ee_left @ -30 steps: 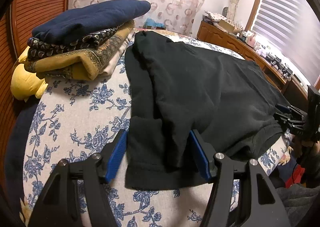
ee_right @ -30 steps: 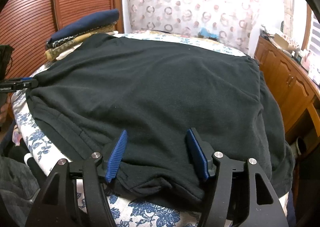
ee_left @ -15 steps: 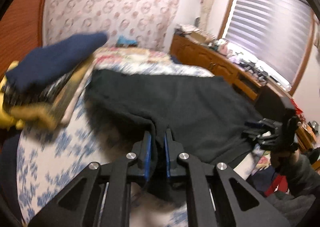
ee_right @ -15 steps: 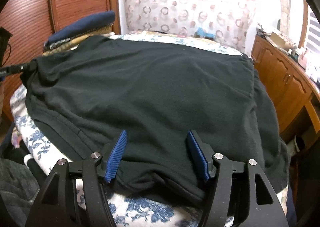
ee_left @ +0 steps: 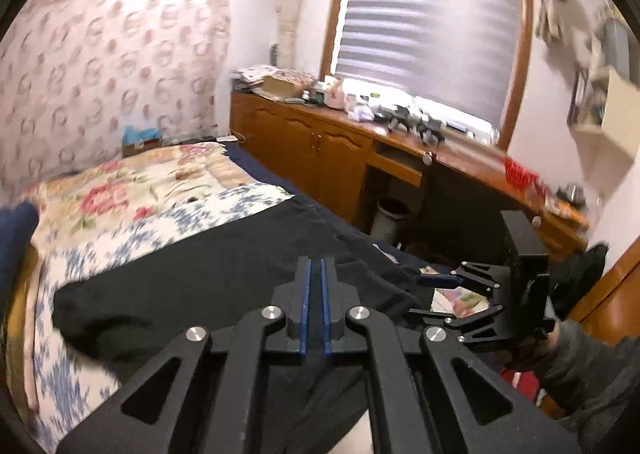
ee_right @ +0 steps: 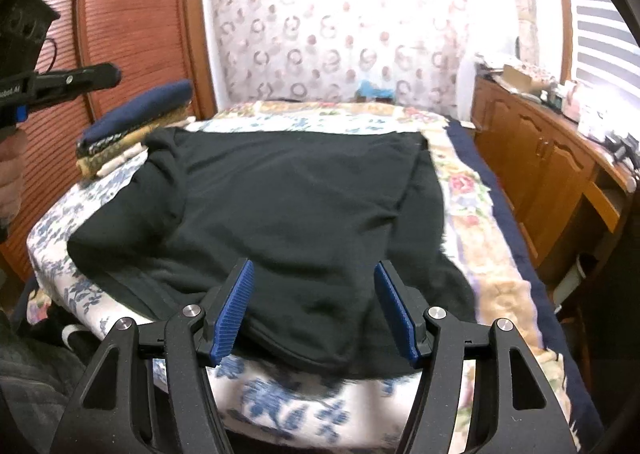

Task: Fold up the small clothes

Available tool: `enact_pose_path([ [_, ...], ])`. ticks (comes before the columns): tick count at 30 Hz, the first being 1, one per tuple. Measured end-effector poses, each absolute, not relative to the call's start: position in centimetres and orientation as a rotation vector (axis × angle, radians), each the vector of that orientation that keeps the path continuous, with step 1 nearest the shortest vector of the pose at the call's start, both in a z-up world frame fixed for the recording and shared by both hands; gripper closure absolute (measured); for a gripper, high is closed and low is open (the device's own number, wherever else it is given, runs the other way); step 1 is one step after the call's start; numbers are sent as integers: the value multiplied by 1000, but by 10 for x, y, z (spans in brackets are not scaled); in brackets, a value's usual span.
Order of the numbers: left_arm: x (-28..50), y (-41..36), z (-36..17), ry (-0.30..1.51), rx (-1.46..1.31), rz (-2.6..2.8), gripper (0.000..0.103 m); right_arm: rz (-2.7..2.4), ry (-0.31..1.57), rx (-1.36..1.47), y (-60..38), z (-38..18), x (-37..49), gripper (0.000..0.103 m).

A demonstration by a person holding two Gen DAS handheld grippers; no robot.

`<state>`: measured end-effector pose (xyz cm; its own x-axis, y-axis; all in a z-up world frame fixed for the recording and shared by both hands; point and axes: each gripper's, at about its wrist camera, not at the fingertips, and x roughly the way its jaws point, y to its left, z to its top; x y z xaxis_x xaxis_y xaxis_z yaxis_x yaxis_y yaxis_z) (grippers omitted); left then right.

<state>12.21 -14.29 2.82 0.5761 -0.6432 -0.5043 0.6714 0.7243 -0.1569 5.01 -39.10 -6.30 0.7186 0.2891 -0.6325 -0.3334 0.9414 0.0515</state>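
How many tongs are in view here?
2: the left tongs, shut, up beside the wardrobe; the right tongs, open over the black garment's near edge. None looks hidden.

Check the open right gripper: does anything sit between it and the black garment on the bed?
Nothing visible does. The right gripper is open, with the black garment's near hem directly between and beneath its pads. The clothes stack sits at the bed's far left corner.

The garment (ee_right: 296,190) is plain black. The bed cover (ee_right: 280,402) is white with blue flowers. The folded pile (ee_right: 132,126) is navy over mustard yellow. The tongs' pads (ee_right: 234,314) are blue.
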Motion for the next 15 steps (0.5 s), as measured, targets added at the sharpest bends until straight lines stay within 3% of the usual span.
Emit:
enact_pose_path([
  [5,129,-153,16,624,84,-734,101,352,709,-68,-394,-71,49,39],
  [10,133,-134,-5,672,86,-647,90,398,712,-54,-386,-72,54,42],
  [15,132,-96,-25,712,90,-562,56,446,707,-68,-368,-65,59,50],
])
